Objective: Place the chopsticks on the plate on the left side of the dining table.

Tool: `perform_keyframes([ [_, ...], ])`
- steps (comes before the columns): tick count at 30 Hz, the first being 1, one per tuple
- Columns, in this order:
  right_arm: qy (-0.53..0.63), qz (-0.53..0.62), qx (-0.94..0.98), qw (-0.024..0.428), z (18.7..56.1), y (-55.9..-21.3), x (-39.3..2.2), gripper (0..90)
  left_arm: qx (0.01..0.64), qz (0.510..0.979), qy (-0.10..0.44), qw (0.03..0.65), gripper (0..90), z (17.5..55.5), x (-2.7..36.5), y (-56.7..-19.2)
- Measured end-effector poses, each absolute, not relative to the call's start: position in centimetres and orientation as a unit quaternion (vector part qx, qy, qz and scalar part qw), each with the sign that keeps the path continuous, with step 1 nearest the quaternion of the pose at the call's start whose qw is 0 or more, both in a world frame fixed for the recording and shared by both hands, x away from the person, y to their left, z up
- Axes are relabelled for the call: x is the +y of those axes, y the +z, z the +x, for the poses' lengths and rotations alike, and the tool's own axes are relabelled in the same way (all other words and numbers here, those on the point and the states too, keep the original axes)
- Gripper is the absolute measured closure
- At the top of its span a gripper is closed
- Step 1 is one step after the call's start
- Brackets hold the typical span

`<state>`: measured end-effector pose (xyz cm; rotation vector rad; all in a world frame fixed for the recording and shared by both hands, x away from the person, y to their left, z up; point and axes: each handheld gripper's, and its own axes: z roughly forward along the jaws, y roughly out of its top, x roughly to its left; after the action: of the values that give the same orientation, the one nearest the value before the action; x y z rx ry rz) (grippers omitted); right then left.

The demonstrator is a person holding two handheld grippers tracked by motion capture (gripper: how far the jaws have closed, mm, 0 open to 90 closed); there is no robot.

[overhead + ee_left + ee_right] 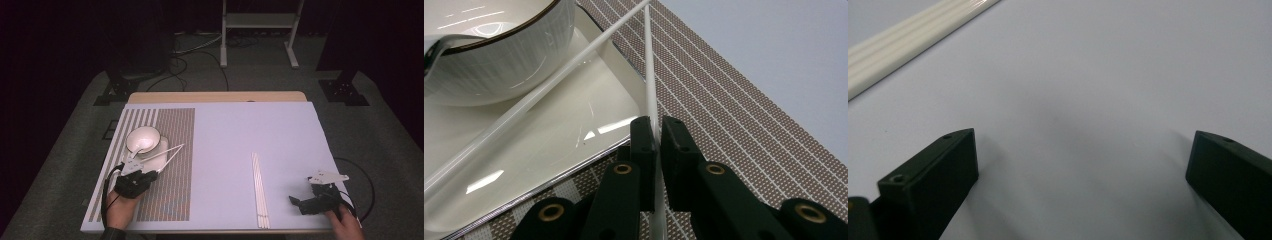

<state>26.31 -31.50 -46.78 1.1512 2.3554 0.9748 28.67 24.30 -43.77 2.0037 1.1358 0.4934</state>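
Fingers (644,145), left gripper (141,169): clamped together on one white chopstick (648,75), pinched near its lower end; shaft runs toward 12 o'clock in the left gripper view, over the right edge of the tray (549,145). Probable reason for the low grip: keeps the far tip free to be laid down or aligned.
Second chopstick (549,85): lies slantwise across the tray, toward 1 o'clock, meeting the held one at the far tips in a narrow V.
Bowl (143,138): white, dark-rimmed, on the tray at 11 o'clock of the left gripper.
Placemat (170,165): brown woven, under the tray, on the left part of the surface (240,135).
Fingers (943,170), right gripper (307,203): wide apart, empty, low over bare surface; apparently idle.
Spare chopsticks (259,190): a tight bundle at 9 o'clock of the right gripper.
View notes: the left gripper view settles the pinch; the high view gives the overall layout.
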Motion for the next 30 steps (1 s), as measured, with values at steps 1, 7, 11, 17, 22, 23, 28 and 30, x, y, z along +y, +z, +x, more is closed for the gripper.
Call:
perform_keyframes([
  [1, 0.343, 0.405, 0.83, 0.171, 26.3, -46.8, -31.5, 0.0, 0.446, 0.785, 0.194, 0.383, 84.7, 28.7, 24.3, -43.8],
  [7, 0.343, 0.405, 0.83, 0.172, 26.3, -46.8, -31.5, 0.0, 0.446, 0.785, 0.194, 0.383, 84.7, 28.9, 24.5, -43.7],
  [11, 0.343, 0.405, 0.83, 0.172, 26.3, -46.8, -31.5, 0.0, 0.444, 0.785, 0.192, 0.386, 84.6, 28.9, 24.8, -43.7],
  [17, 0.343, 0.405, 0.83, 0.171, 26.3, -46.8, -31.5, 0.0, 0.443, 0.785, 0.19, 0.389, 84.7, 28.8, 25.4, -43.8],
  [22, 0.343, 0.405, 0.83, 0.172, 26.3, -46.8, -31.5, 0.0, 0.445, 0.787, 0.189, 0.384, 84.6, 28.9, 25.9, -43.9],
  [23, 0.343, 0.405, 0.83, 0.171, 26.3, -46.8, -31.5, 0.0, 0.444, 0.788, 0.189, 0.382, 84.6, 28.9, 26.0, -43.9],
  [28, 0.343, 0.405, 0.83, 0.171, 26.3, -46.8, -31.5, 0.0, 0.445, 0.788, 0.188, 0.381, 84.6, 29.0, 26.2, -43.9],
  [30, 0.343, 0.406, 0.83, 0.171, 26.3, -46.8, -31.5, 0.0, 0.445, 0.788, 0.189, 0.38, 84.6, 29.1, 26.3, -43.9],
])
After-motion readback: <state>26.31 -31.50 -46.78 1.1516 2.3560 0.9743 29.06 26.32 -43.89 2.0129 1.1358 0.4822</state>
